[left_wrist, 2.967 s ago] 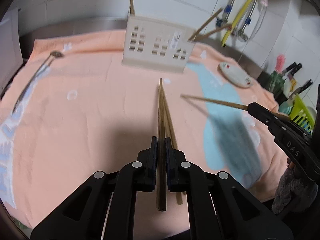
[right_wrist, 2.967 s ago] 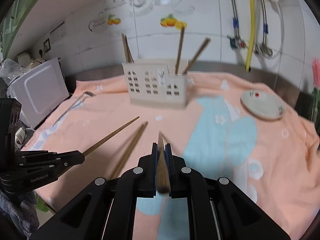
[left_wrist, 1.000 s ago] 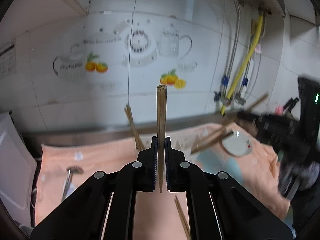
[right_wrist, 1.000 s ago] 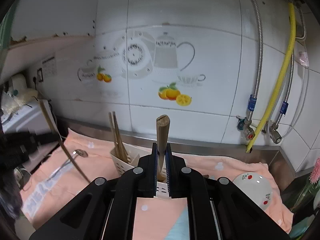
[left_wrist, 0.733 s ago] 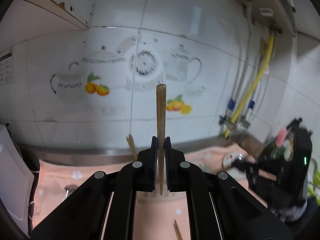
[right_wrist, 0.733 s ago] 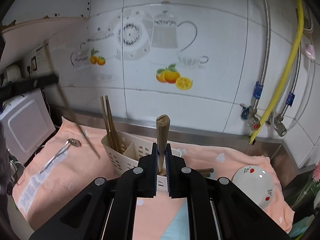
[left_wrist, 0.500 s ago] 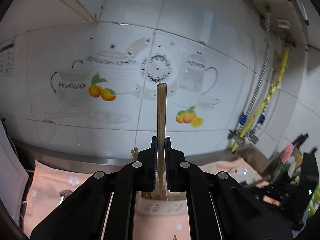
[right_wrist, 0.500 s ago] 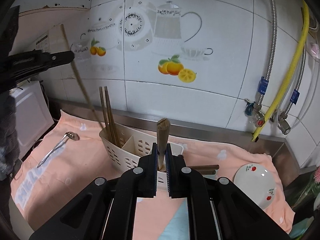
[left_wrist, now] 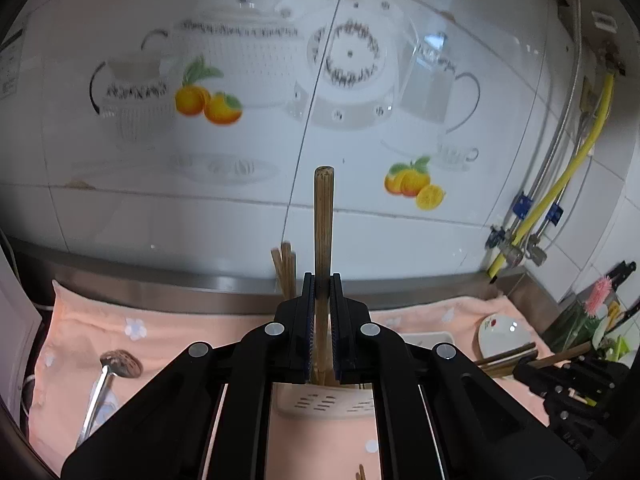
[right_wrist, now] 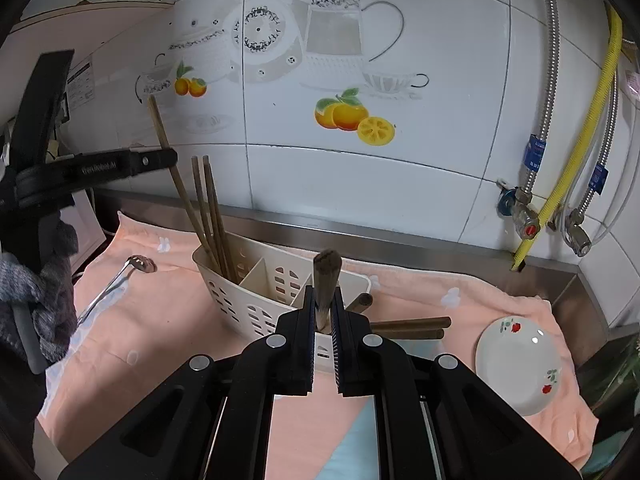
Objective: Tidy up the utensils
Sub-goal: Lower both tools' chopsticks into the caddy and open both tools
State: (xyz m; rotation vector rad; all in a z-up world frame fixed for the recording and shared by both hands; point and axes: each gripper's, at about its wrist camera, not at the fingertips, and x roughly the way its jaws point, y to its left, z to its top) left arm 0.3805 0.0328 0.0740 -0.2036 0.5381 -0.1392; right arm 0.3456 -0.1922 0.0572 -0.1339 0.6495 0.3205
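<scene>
Both grippers, left [left_wrist: 322, 292] and right [right_wrist: 323, 300], clamp slim brown wooden chopsticks [left_wrist: 323, 220] mid-shaft above the cream slotted plastic caddy [right_wrist: 256, 280]; judged light, stiff, smooth.

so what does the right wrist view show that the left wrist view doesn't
Only the right wrist view shows the holder's separate compartments, and the left gripper from the side, clamped on its chopstick above the holder's left end. Only the left wrist view shows the pink brush and a chopstick tip on the cloth. Both show the spoon, saucer and tiled wall.
</scene>
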